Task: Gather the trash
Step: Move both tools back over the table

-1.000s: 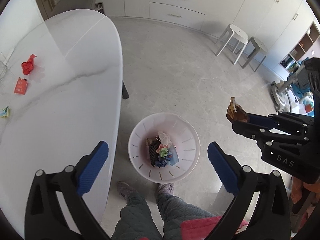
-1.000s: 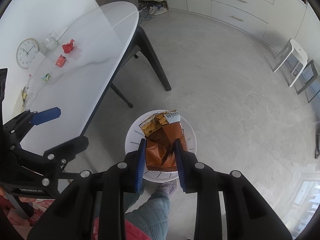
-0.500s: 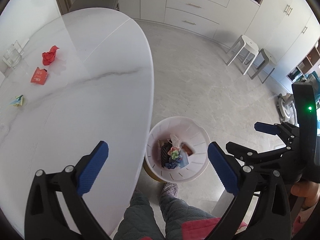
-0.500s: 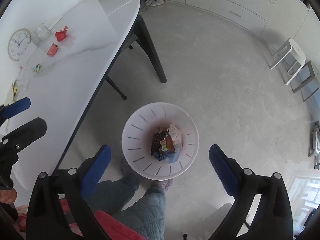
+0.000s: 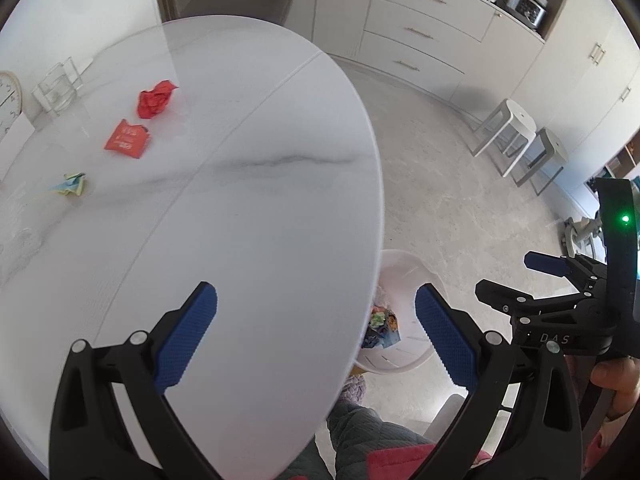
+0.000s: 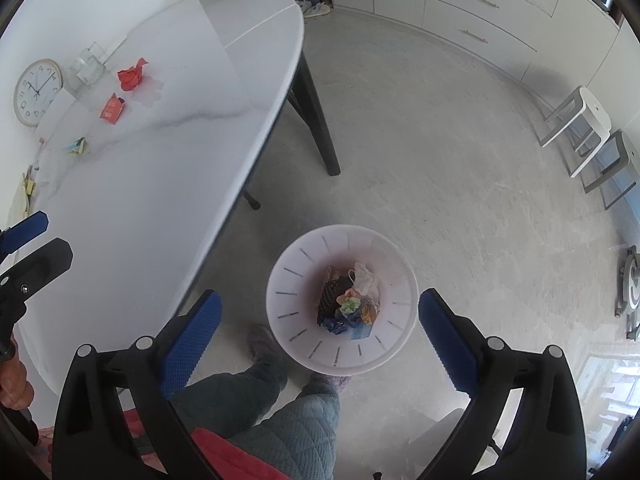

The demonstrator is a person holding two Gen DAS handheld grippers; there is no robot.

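Both claws wide, empty. Left gripper (image 5: 316,332) next: cross white marble table (image 5: 260,200) toward far-left edge, straddle crumpled red wrapper (image 5: 157,99), then close.

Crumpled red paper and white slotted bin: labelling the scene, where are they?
crumpled red paper (image 5: 157,99), left wrist view, its middle
white slotted bin (image 6: 304,276), right wrist view, inner wall
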